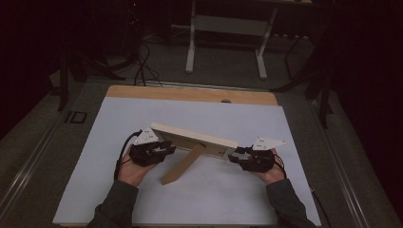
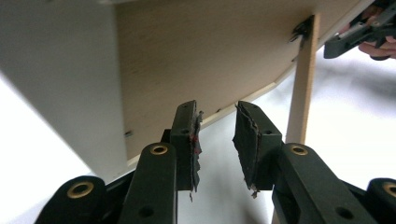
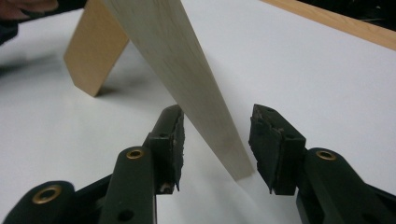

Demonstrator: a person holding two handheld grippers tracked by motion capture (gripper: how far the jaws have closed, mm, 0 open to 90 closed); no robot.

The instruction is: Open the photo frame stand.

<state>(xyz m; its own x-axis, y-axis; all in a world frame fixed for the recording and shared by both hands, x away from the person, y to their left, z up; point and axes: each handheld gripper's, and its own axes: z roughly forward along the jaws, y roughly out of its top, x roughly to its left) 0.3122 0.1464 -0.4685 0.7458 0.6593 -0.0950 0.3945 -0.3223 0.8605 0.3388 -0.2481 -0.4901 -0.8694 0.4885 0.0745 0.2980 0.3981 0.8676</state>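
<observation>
Presently, a pale wooden picture frame [image 1: 199, 138] stands tilted near the centre of the white-covered tabletop [image 1: 142, 118], propped on its flat light-brown wooden back strut [image 1: 183, 164], whose foot rests on the tabletop at about 6 o'clock from the frame.

Left tongs [image 1: 164, 150]: positioned at the frame's 9 o'clock end. In the left gripper view the left tongs [image 2: 217, 135] stand spread, nothing between the pads; the frame's back panel [image 2: 205, 56] lies just beyond the tips.

Right tongs [image 1: 236, 155]: positioned at the frame's 3 o'clock end. In the right gripper view the right tongs [image 3: 217, 140] stand spread around the frame's lower corner [image 3: 233, 158], a gap visible on either side, neither pad pressing on it.

Both hands rest low by the tabletop.
</observation>
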